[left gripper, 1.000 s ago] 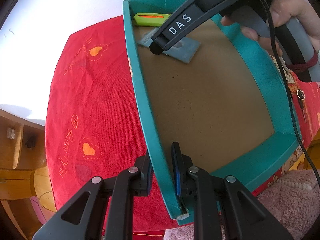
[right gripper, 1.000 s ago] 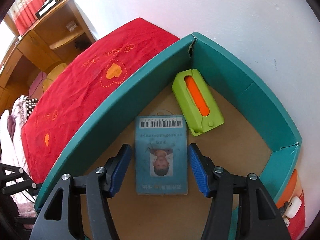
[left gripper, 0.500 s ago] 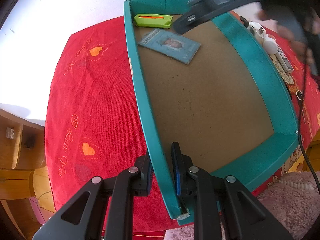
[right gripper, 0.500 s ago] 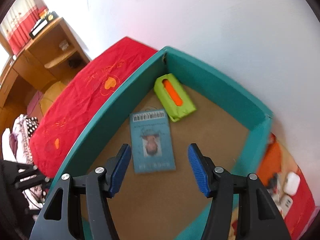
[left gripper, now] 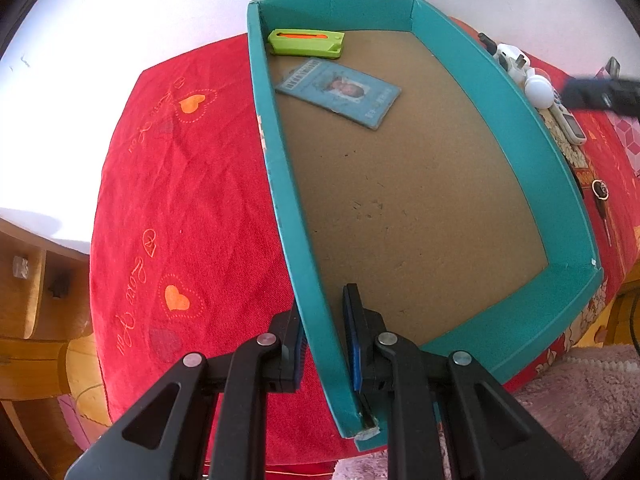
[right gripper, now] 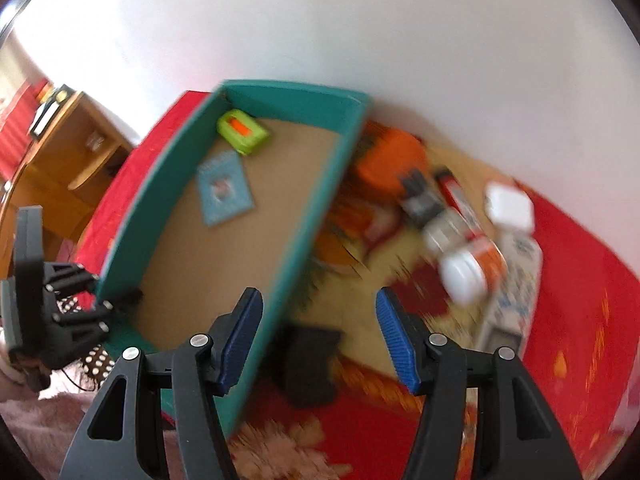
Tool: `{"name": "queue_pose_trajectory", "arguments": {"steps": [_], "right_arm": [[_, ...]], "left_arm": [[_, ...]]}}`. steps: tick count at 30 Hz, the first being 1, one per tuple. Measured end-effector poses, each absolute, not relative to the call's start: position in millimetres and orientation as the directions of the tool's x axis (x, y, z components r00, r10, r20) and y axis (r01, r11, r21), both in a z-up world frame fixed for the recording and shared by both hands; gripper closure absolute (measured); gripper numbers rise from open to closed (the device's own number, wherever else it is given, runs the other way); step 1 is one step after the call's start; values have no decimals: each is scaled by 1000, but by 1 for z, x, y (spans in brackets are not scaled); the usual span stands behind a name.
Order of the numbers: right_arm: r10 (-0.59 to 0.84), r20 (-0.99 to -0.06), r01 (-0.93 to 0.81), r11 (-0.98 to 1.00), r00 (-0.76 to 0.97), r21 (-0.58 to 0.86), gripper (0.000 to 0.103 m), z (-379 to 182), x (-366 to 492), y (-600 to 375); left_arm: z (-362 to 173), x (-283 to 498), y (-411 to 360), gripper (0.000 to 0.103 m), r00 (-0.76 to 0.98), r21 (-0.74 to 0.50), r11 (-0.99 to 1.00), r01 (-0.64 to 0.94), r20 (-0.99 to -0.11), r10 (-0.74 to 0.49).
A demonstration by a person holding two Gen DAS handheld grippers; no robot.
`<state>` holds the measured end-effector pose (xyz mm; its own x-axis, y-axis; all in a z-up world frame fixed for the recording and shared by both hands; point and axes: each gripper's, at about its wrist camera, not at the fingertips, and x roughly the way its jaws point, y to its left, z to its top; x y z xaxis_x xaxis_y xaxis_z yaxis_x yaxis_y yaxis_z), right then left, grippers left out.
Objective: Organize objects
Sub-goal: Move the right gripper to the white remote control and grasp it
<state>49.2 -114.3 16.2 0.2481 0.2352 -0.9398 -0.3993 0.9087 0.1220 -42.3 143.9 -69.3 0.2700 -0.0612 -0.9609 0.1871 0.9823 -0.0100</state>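
Note:
A teal box (left gripper: 280, 184) with a brown floor sits on the red cloth. My left gripper (left gripper: 324, 340) is shut on the box's left wall near its front corner. Inside at the far end lie a green and orange cutter (left gripper: 306, 43) and a blue ID card (left gripper: 340, 92). In the right wrist view, which is blurred, my right gripper (right gripper: 320, 336) is open and empty above the box's right wall (right gripper: 304, 232), with the cutter (right gripper: 242, 132) and card (right gripper: 224, 192) to its upper left. Loose objects lie right of the box: an orange thing (right gripper: 388, 164), a white charger (right gripper: 510, 208), a white round thing (right gripper: 464, 276).
A black flat object (right gripper: 308, 364) lies on the cloth beneath my right gripper. A remote (right gripper: 512, 292) lies to the right. A wooden shelf unit (right gripper: 72, 152) stands at the left. The white wall is behind. A pink rug (left gripper: 580, 400) lies below the table's edge.
My right gripper has let go of the ID card, risen out of the box and swung right over the loose objects. My left gripper still holds the box wall.

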Motion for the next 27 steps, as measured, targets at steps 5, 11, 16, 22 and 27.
{"name": "queue_pose_trajectory", "arguments": {"steps": [5, 11, 16, 22, 27], "right_arm": [[196, -947, -248, 960, 253, 132, 42, 3, 31, -167], [80, -958, -72, 995, 276, 63, 42, -17, 26, -217], [49, -961, -25, 999, 271, 44, 42, -31, 29, -234], [9, -957, -35, 999, 290, -1, 41, -42, 51, -231], [-39, -956, -77, 995, 291, -64, 39, -52, 77, -223]], "left_arm": [[-70, -42, 141, 88, 271, -7, 982, 188, -961, -58], [-69, -41, 139, 87, 268, -1, 979, 202, -962, -56], [-69, -40, 136, 87, 265, 2, 978, 207, -963, -54], [-68, -38, 134, 87, 262, 5, 977, 211, -964, -52], [-68, -38, 134, 87, 265, 2, 978, 208, -963, -54]]}}
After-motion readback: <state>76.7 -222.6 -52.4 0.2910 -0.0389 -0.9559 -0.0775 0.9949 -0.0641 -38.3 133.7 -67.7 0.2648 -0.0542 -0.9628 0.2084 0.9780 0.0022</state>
